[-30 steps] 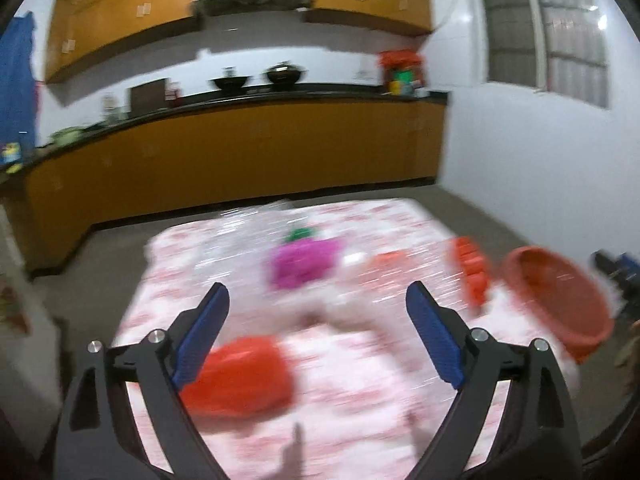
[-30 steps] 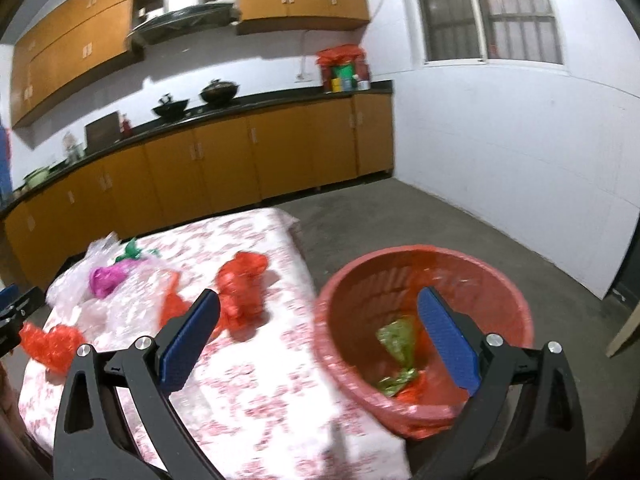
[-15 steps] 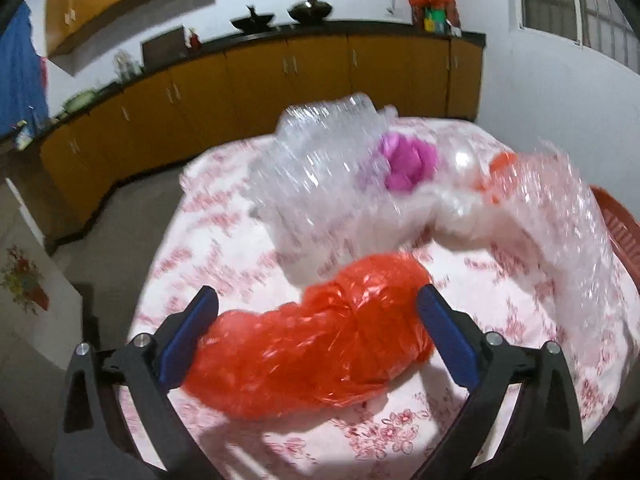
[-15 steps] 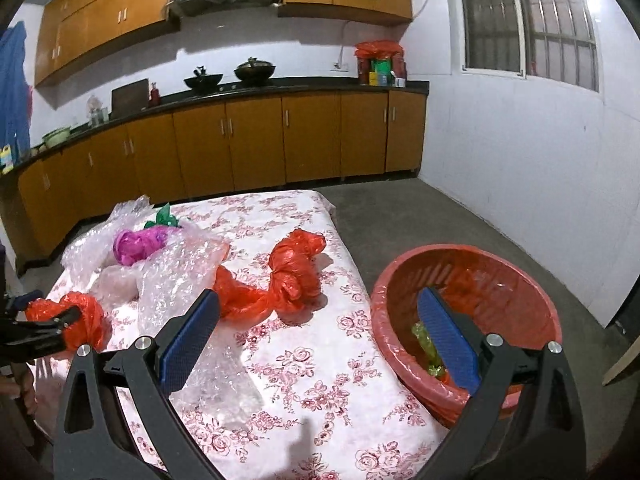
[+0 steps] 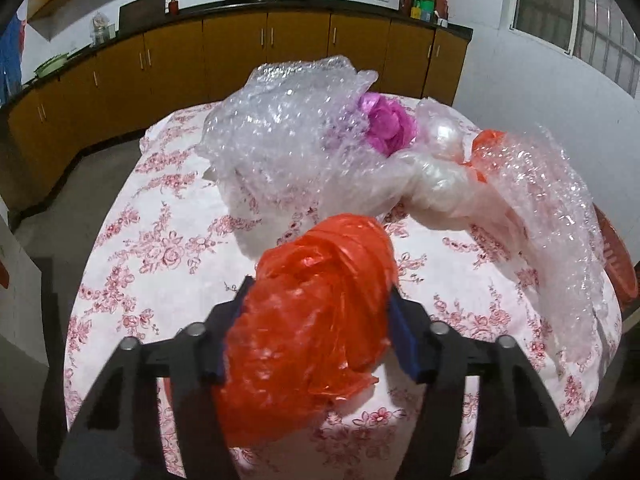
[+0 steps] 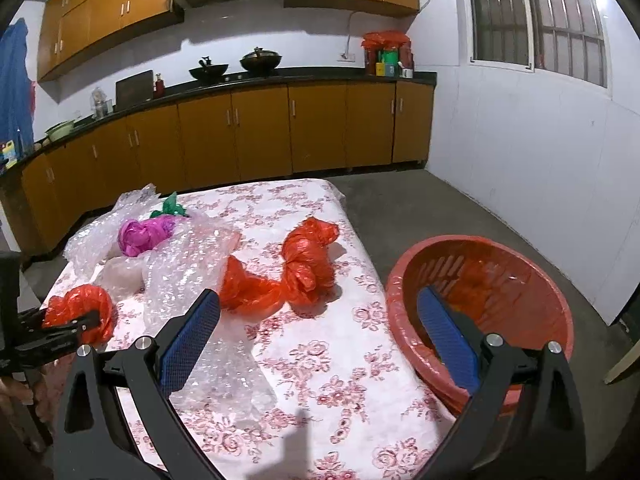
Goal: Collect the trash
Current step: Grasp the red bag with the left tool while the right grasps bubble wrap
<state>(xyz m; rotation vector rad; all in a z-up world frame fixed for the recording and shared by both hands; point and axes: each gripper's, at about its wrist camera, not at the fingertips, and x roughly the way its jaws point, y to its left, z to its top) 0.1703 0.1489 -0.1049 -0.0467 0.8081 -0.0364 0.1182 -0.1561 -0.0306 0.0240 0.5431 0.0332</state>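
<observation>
While left tool (image 5: 316,312) pinches one red bag (image 5: 316,320), right tool (image 6: 320,334) spread, two red bags (image 6: 308,260) remaining.

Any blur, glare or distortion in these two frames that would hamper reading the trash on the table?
Left wrist view: strong fisheye bending of the counter line; the crumpled red plastic bag fills the near field, slightly soft; the clear bubble wrap throws speckled glare. Right wrist view: sharp, evenly lit; window bars bow; gripper shadows fall on the floral tablecloth.
</observation>
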